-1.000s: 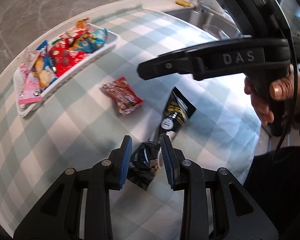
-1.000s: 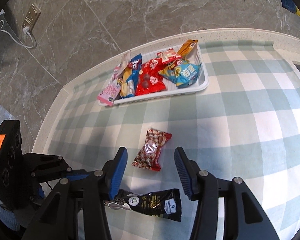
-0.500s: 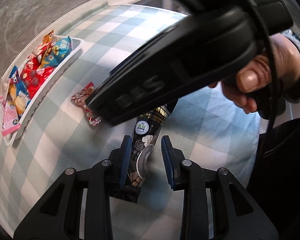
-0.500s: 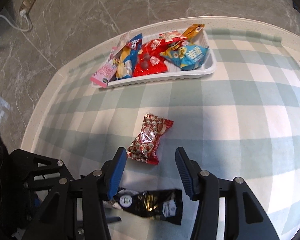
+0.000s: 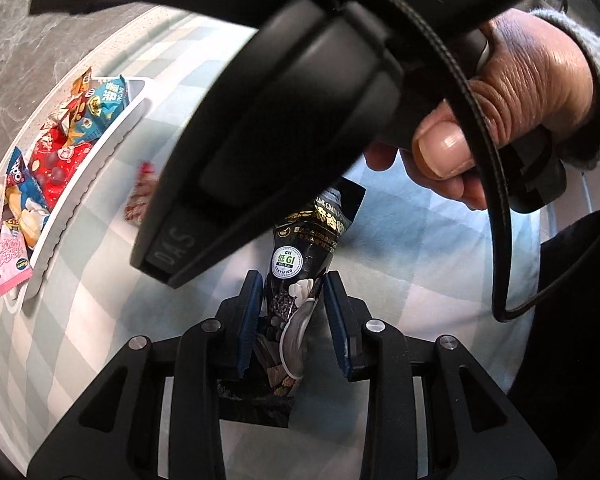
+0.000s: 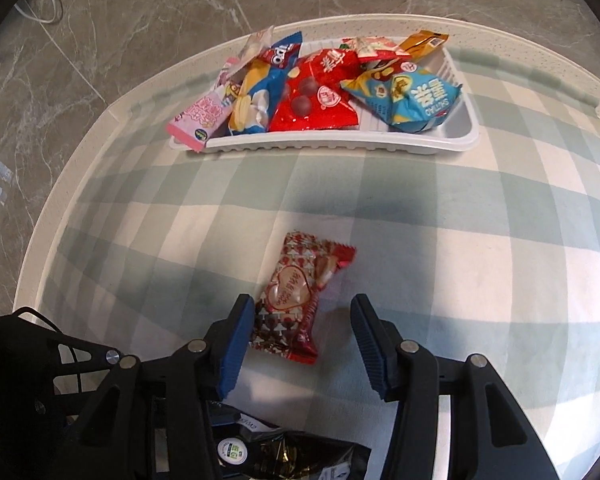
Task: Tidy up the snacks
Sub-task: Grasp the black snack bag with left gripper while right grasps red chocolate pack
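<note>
Checked tablecloth (image 6: 440, 264): one white tray (image 6: 340, 146), two loose packets, both grippers unclamped.

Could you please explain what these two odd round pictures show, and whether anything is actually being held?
No robot here: a person holds a pair of tongs in each hand, with a fisheye camera on each looking along its fingers.

The left view shows the left tongs astride a black snack packet, jaws opening, pads not pressing. The right hand crosses above.

The right view shows the right tongs closing around a red patterned packet, not yet gripping it.

Both packets lie on a checked tablecloth. Beyond stands a white tray filled with snacks. Nothing is held.
</note>
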`<state>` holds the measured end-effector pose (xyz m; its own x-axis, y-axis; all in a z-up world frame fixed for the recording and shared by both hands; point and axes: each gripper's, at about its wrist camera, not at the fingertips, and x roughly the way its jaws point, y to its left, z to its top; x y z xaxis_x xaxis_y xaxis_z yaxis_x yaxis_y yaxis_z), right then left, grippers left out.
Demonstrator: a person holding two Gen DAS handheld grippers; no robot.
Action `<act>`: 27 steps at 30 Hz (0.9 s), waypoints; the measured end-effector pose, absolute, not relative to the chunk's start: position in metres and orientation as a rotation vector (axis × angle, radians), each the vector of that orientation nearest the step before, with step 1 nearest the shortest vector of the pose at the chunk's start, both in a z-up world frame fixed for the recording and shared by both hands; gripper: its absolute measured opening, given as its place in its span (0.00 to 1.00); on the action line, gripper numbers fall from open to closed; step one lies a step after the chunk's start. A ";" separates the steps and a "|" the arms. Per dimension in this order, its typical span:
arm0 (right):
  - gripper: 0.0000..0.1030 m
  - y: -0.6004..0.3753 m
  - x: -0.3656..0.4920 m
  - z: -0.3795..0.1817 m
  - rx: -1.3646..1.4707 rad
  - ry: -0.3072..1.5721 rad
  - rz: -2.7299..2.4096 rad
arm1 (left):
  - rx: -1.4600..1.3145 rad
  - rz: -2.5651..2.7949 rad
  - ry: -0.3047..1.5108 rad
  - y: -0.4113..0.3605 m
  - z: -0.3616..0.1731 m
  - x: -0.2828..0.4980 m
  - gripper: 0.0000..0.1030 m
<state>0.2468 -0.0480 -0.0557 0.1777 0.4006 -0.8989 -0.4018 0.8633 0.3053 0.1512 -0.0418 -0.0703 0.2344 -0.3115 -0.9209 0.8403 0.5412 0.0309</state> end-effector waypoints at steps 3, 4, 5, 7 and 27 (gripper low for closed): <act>0.36 -0.045 0.247 -0.057 -0.043 1.261 0.567 | 0.651 -0.841 1.056 -0.048 -0.079 0.146 0.38; 0.31 -0.045 0.247 -0.057 -0.056 1.255 0.568 | 0.645 -0.847 1.049 -0.048 -0.078 0.146 0.38; 0.28 -0.045 0.248 -0.057 -0.061 1.254 0.567 | 0.630 -0.851 1.058 -0.048 -0.079 0.149 0.38; 0.25 -0.047 0.250 -0.058 -0.058 1.254 0.572 | 0.610 -0.854 1.069 -0.047 -0.079 0.152 0.39; 0.61 -0.036 0.266 -0.045 -0.341 1.133 0.656 | 0.560 -0.840 1.075 -0.019 -0.082 0.172 0.54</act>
